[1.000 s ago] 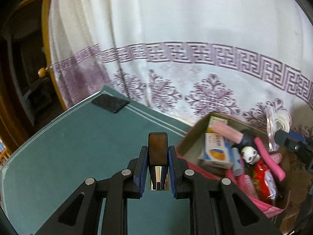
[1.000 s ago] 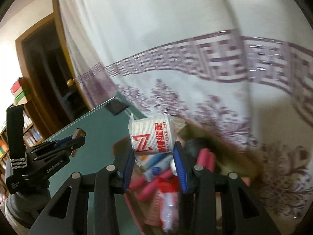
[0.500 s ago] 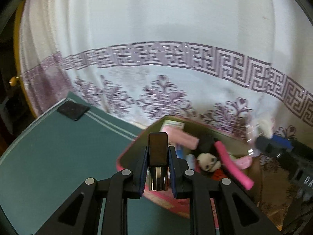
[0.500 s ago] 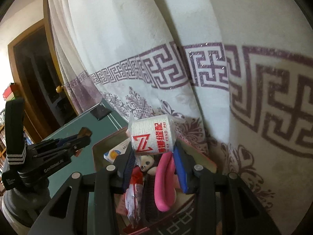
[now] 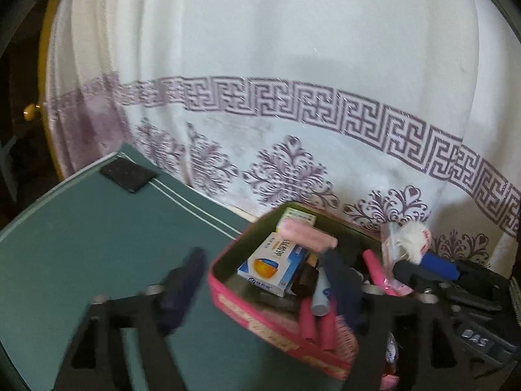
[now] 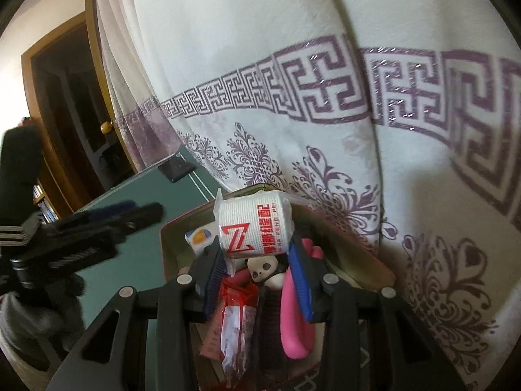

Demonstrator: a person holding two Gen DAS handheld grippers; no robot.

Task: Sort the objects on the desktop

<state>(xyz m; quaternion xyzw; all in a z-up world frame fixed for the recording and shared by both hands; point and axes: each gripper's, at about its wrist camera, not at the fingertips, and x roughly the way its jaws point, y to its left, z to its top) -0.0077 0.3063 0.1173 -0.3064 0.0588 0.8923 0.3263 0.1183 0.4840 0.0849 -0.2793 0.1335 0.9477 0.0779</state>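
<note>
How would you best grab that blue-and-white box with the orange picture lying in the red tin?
Probably from above, pinching the blue-and-white box across its two long edges. It lies face up, uppermost at its end of the red tin, whose wall blocks a sideways approach.

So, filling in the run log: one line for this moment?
left tool: jaws just been opening, nothing held | right tool: shut on white roll, over pink tin

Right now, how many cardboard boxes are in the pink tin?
2: a blue-and-white cardboard box by the pink tin's left wall, a pale yellow-green box in its far corner. More may hide.
</note>
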